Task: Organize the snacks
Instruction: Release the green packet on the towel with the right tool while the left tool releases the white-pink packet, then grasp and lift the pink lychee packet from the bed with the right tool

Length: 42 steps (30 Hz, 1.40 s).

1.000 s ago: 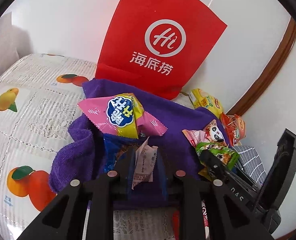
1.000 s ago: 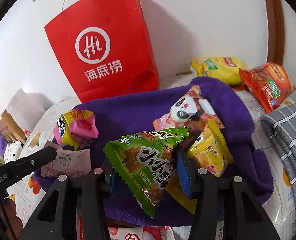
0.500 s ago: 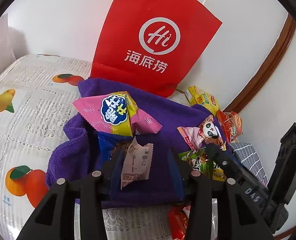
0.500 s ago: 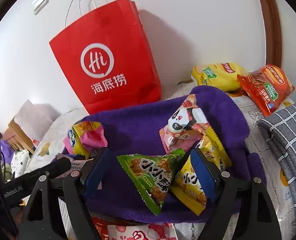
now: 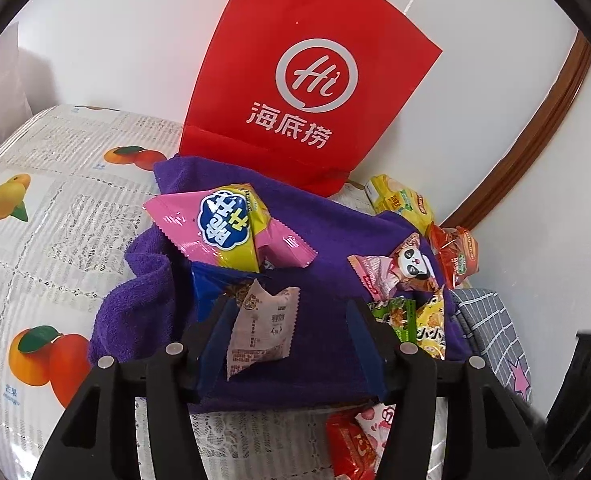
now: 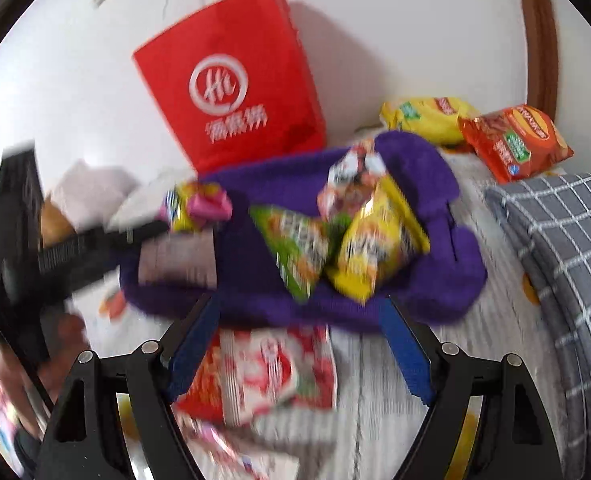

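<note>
A purple towel [image 5: 327, 280] lies on the table and bears several snack packs. My left gripper [image 5: 291, 316] is open; a small white packet [image 5: 261, 330] rests against its left finger, on the towel. A pink and yellow pack [image 5: 225, 232] lies behind it, over a blue pack [image 5: 211, 286]. A panda pack [image 5: 395, 268], a green pack [image 6: 295, 248] and a yellow pack [image 6: 371, 248] lie at the towel's right. My right gripper [image 6: 299, 320] is open and empty, near the towel's front edge, above a red and white pack [image 6: 267, 372]. The right wrist view is blurred.
A red paper bag [image 5: 307, 80] stands against the wall behind the towel. A yellow bag [image 6: 427, 116] and an orange bag [image 6: 515, 140] lie at the back right. A grey checked cloth [image 6: 567, 248] lies at the right. A fruit-print tablecloth [image 5: 35, 240] covers the table.
Both grippers have opened and drawn back. The left let go of the white packet, the right let go of the green pack; both packs now lie on the towel.
</note>
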Each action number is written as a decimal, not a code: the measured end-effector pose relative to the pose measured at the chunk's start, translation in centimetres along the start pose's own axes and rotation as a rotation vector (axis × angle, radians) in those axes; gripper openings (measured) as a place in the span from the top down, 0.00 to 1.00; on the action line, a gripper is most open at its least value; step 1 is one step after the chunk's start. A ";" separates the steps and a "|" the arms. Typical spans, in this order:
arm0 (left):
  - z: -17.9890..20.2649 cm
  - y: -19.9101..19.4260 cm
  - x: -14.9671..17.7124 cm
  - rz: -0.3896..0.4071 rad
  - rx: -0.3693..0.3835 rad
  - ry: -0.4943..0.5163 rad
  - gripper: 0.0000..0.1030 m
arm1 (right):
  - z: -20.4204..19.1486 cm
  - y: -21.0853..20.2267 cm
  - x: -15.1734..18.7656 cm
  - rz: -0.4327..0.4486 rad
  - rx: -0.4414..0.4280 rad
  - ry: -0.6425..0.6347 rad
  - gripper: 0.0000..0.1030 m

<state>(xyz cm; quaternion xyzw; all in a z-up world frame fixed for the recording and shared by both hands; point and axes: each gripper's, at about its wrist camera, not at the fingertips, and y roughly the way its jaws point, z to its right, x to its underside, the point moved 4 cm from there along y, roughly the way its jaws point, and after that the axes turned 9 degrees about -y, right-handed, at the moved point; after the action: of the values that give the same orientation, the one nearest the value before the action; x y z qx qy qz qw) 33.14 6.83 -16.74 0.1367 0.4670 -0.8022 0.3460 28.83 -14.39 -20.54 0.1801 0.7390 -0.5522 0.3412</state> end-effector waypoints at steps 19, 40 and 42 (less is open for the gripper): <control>0.2 -1.4 -0.1 -0.001 0.062 -0.005 0.46 | -2.5 4.5 3.3 -0.162 0.008 -0.084 0.12; 0.8 -2.0 0.2 -0.008 0.084 -0.004 0.46 | -3.8 2.4 6.1 -0.203 0.081 -0.282 0.31; 0.8 -1.9 0.3 -0.010 0.079 0.000 0.45 | -4.4 2.6 5.9 -0.181 0.094 -0.290 0.32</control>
<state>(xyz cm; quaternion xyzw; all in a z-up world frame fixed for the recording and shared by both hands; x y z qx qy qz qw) 31.74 6.64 -15.22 0.1479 0.4354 -0.8218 0.3364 25.01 -10.10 -25.79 0.0471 0.6688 -0.6348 0.3842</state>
